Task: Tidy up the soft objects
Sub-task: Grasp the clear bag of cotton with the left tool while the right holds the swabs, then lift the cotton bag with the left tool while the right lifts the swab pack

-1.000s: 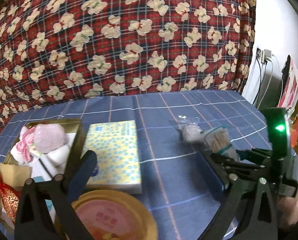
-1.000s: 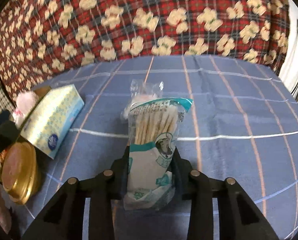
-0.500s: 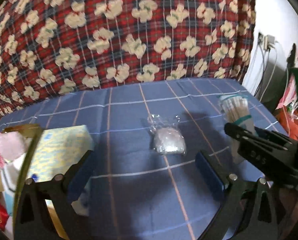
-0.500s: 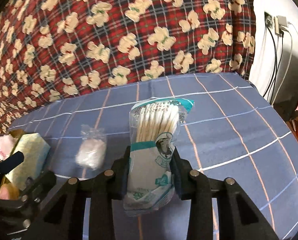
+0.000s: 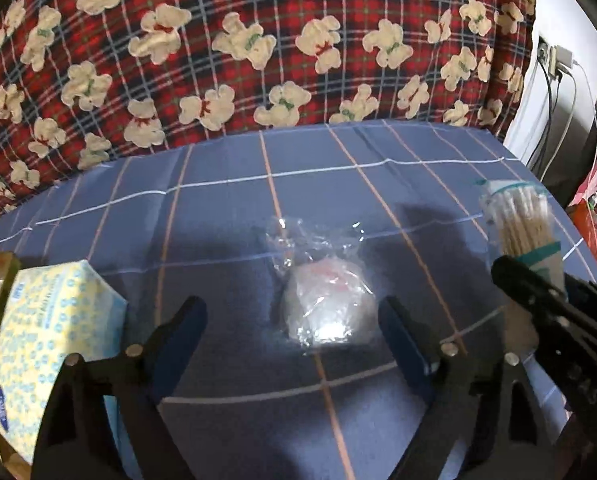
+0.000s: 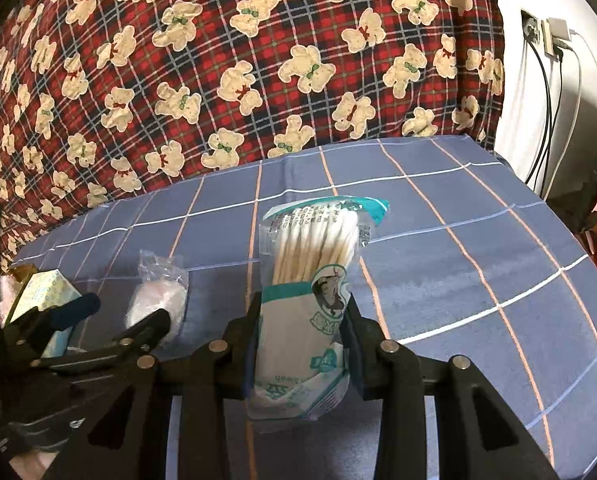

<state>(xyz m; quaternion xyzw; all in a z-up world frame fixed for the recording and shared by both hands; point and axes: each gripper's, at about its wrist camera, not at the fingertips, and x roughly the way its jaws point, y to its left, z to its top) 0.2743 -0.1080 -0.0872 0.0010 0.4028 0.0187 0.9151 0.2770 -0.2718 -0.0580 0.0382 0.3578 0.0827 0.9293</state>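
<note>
The small clear bag (image 5: 324,300) holding something white and soft is lying on the blue checked cloth (image 5: 226,208), at the centre of the left wrist view, and is not yet being held. It is being straddled by the left gripper (image 5: 292,328), whose jaws are closing from wide with the bag between them; the blue pads are not yet being pressed against the plastic, one standing at nine o'clock of the bag and the other at three o'clock.

The cotton swab pack (image 6: 310,300) is being held upright in the right gripper (image 6: 302,328), both pads being pressed on its lower half at a narrow opening. It is being kept above the cloth, at about three o'clock of the small bag.

At nine o'clock of the bag, the yellow tissue box (image 5: 46,344) is lying beside a gold-rimmed container (image 5: 0,292), in which something pink and white is probably already being stored, though only a sliver is being shown. So the task is being judged as partly done: two items are yet to be put away.

The left gripper is being pointed steeply down at the bag; the right one is being angled down over the cloth, toward the red bear-print quilt (image 6: 238,60) at twelve o'clock.
</note>
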